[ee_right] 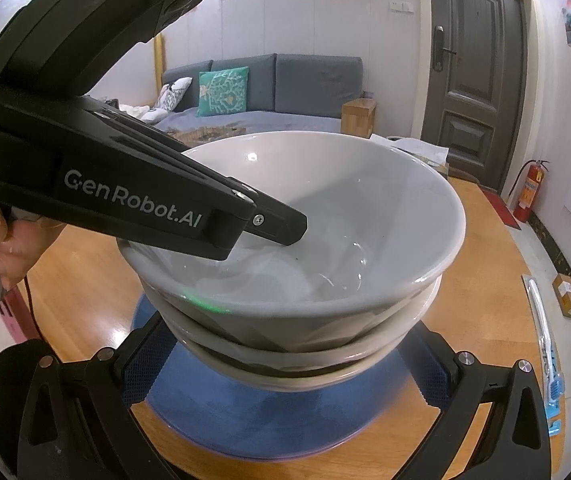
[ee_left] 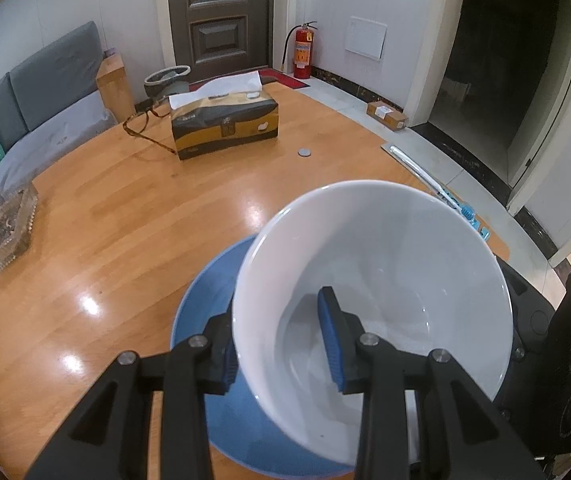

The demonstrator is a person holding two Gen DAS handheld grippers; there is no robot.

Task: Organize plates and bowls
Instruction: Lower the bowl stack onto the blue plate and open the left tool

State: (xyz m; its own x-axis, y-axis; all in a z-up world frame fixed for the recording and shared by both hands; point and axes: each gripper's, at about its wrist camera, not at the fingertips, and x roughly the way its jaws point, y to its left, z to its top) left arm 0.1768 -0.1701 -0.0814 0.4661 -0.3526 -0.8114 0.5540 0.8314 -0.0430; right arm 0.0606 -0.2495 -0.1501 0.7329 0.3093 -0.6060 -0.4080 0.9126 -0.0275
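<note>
Stacking is in hand: left gripper (ee_left: pixel 283 344), clamped on the wall of the white bowl (ee_left: pixel 373 280), holds it above the blue plate (ee_left: pixel 205 304), right gripper (ee_right: pixel 285 364) spread apart around nested bowls (ee_right: pixel 309 344), so release next needs level seating.

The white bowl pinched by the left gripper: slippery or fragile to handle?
The white bowl looks glazed and glossy, so probably slippery in the left gripper, which pinches only one wall. It seems rigid ceramic, likely chipping if dropped onto the bowl beneath.

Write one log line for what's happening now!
left gripper: shut on top bowl rim | right gripper: open around bowl stack | under: blue plate
</note>
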